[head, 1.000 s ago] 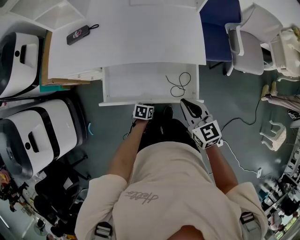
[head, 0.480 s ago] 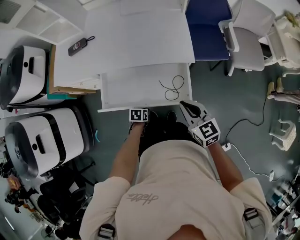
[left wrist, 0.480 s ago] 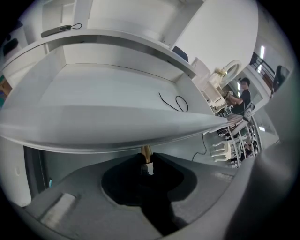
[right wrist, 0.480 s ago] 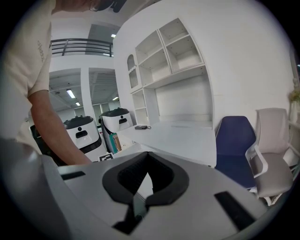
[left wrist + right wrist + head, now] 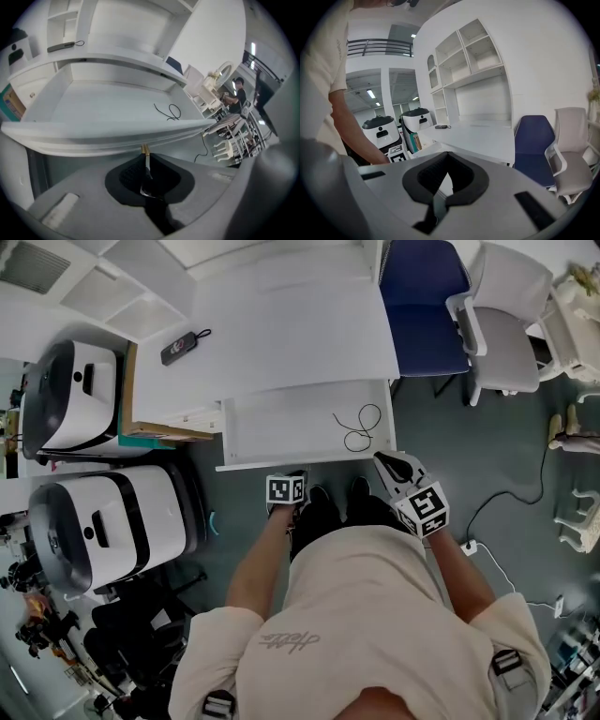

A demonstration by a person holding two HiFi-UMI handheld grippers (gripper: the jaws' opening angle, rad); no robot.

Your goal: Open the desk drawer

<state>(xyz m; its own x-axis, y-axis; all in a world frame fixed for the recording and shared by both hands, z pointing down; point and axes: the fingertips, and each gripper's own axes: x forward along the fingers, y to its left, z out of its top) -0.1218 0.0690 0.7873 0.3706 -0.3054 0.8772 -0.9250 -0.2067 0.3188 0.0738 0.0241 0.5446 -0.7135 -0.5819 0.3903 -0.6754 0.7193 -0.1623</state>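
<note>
The white desk point(image 5: 291, 324) has its shallow drawer point(image 5: 281, 423) pulled out toward me, with a looped black cable point(image 5: 359, 427) lying in its right part. The drawer's front lip point(image 5: 117, 133) crosses the left gripper view. My left gripper point(image 5: 145, 150) hangs just in front of and under that lip. Its jaws are closing, the tips are nearly together and nothing is between them. In the head view its marker cube point(image 5: 286, 488) sits below the drawer front. My right gripper point(image 5: 392, 468) is by the drawer's front right corner, shut and empty.
A black remote-like device point(image 5: 184, 346) lies on the desktop. A blue chair point(image 5: 427, 296) and a grey chair point(image 5: 511, 334) stand to the right. Two white machines point(image 5: 70, 395) point(image 5: 94, 521) and a cardboard box point(image 5: 159, 432) crowd the left. A cable point(image 5: 497, 502) runs over the floor.
The left gripper has drawn slightly back from the drawer front. The drawer stays pulled out. The right gripper remains by the front right corner.
</note>
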